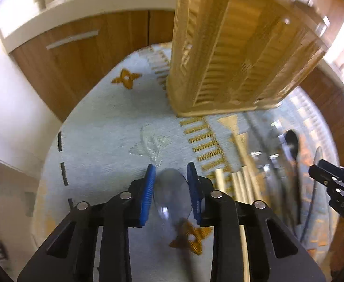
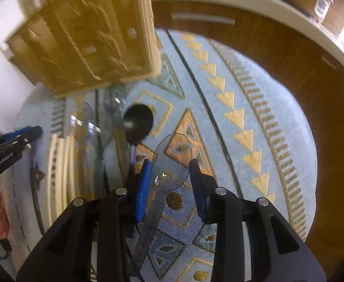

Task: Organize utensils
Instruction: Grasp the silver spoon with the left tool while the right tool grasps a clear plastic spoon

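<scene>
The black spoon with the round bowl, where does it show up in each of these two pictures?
Left wrist view: the black spoon lies at the right edge, among the loose utensils, below the basket.
Right wrist view: the black spoon lies left of centre, its bowl just below the basket's corner.
Shared landmark: the tan slatted plastic basket, upper right in the left view, upper left in the right view.

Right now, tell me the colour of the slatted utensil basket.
The slatted utensil basket is tan, straw-yellow; left wrist view shows it best.

Both wrist views look steeply down, close over one patterned rug (image 1: pixel 106 127), sharing the slatted basket (image 1: pixel 237 54).
</scene>
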### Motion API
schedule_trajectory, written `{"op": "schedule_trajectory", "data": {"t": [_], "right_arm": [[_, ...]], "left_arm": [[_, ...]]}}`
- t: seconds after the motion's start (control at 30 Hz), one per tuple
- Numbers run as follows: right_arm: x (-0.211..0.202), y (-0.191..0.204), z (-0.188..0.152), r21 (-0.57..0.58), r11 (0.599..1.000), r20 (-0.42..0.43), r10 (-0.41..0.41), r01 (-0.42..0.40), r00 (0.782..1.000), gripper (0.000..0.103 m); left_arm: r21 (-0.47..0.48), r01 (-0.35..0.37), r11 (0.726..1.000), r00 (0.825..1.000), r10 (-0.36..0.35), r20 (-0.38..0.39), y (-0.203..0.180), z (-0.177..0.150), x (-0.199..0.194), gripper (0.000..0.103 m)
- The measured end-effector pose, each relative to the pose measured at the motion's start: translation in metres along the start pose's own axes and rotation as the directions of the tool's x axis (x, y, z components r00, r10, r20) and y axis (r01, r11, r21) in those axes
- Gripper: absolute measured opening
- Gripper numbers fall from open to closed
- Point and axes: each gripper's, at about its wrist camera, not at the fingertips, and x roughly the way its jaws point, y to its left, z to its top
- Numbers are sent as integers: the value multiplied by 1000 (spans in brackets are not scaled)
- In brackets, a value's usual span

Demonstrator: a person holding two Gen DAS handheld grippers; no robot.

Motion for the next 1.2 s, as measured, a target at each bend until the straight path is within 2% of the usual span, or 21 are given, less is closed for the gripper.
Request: {"op": "schedule_trajectory", "data": {"t": [0.03, 0.17, 0.2, 0.23, 0.3, 0.37, 0.4, 0.43, 0.47, 0.5, 0.53, 0.57, 0.63, 0.77, 0.83, 0.93, 0.97, 1.0, 1.03, 1.07, 1.2], "right_arm": [[-7, -1, -3, -4, 1000, 29, 11, -11, 1000, 31], [-44, -3, -15, -17, 998, 203, 55, -53, 978, 31], [-59, -20, -20, -22, 998, 229, 58, -55, 972, 31], [-61, -18, -20, -29, 998, 249, 57, -51, 967, 31], [-61, -22, -13, -40, 997, 253, 68, -59, 965, 31], [-54, -23, -8, -45, 997, 235, 71, -62, 969, 31], [-51, -24, -8, -43, 997, 223, 70, -61, 972, 31], [-48, -29, -11, -43, 996, 211, 80, -72, 974, 31], [-45, -33, -13, -44, 995, 202, 91, -84, 975, 31], [-42, -32, -12, -45, 995, 190, 100, -93, 977, 31], [-40, -34, -14, -44, 994, 184, 106, -99, 977, 31], [-40, -34, -15, -45, 993, 179, 113, -106, 977, 31], [-38, -31, -15, -53, 993, 167, 116, -109, 979, 31], [-31, -26, -18, -67, 992, 127, 112, -104, 986, 31], [-28, -25, -20, -73, 993, 104, 100, -93, 989, 31], [-24, -25, -23, -88, 993, 82, 89, -81, 993, 31], [-23, -24, -24, -92, 993, 77, 85, -78, 993, 31], [-22, -24, -24, -94, 993, 72, 83, -76, 994, 31], [-21, -24, -24, -94, 993, 66, 84, -78, 994, 31], [-21, -24, -24, -94, 992, 63, 90, -84, 994, 31], [-27, -21, -22, -110, 990, 82, 93, -84, 992, 31]], "left_arm": [[1, 4, 1000, 999, -4, 53, 1, -4, -11, 3], [-18, 44, 999, 980, -39, 193, 6, -14, -45, 0], [-19, 51, 999, 978, -46, 204, 4, -13, -48, 0], [-17, 80, 997, 976, -75, 202, 7, -14, -50, 0], [17, 101, 995, 982, -103, 159, 11, -12, -47, 0], [28, 86, 996, 988, -89, 126, 19, -13, -49, 0], [30, 102, 994, 990, -105, 92, 22, -16, -51, 0], [33, 122, 992, 990, -124, 68, 29, -24, -49, 13], [45, 147, 988, 988, -149, 36, 30, -28, -52, 30], [57, 154, 986, 988, -155, 22, 31, -33, -56, 38], [63, 157, 986, 987, -158, 12, 32, -35, -54, 51], [67, 172, 983, 985, -171, -17, 31, -38, -55, 55], [51, 203, 978, 975, -197, -102, 30, -42, -46, 56], [92, 138, 986, 977, -120, -179, 22, -52, -25, 55], [108, 140, 984, 969, -114, -218, 19, -55, -16, 57], [170, 115, 979, 971, -75, -228, 8, -55, -14, 57], [188, 102, 977, 972, -57, -230, 5, -54, -13, 52], [227, 60, 972, 975, -9, -221, 0, -54, -12, 47], [249, 35, 968, 976, 20, -215, -3, -54, -12, 31], [272, 16, 962, 976, 43, -211, -4, -54, -12, 30], [261, 44, 964, 984, 4, -178, 1, -54, -15, 30]]}}
